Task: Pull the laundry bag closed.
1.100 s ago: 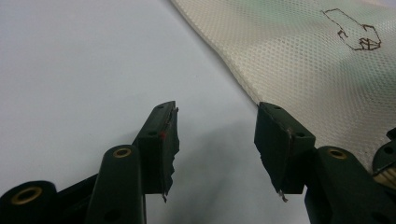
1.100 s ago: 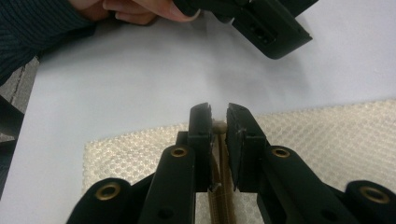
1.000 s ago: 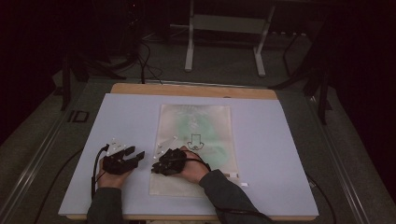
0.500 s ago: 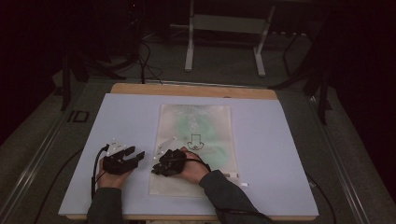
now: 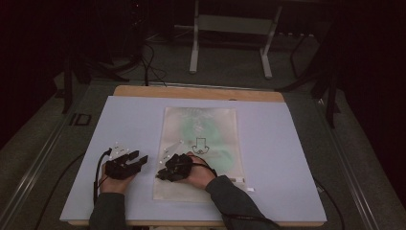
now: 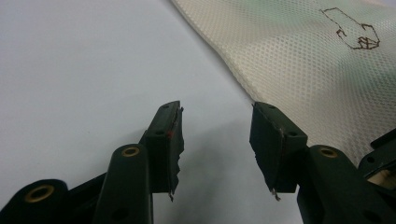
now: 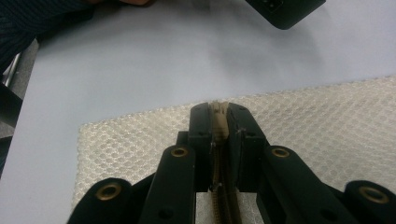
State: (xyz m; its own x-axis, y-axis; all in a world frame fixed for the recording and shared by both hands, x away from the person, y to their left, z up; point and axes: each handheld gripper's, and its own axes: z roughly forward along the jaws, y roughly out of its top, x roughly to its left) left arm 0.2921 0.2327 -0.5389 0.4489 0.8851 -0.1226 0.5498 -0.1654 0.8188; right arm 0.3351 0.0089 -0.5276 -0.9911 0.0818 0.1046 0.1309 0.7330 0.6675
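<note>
1. Mesh bag [image 5: 201,153], cream with a green tint and a drawn arrow mark [image 5: 199,145], lay flat at the middle of the lavender table [image 5: 287,158].
2. Right tongs [image 5: 165,173] sat over the bag's near left part, clenched on its tan zipper [image 7: 219,122], which ran up between the jaws.
3. Left tongs [image 5: 141,160] rested on the bare table just left of the bag's edge, released, with a clear gap between the jaws and nothing held.
</note>
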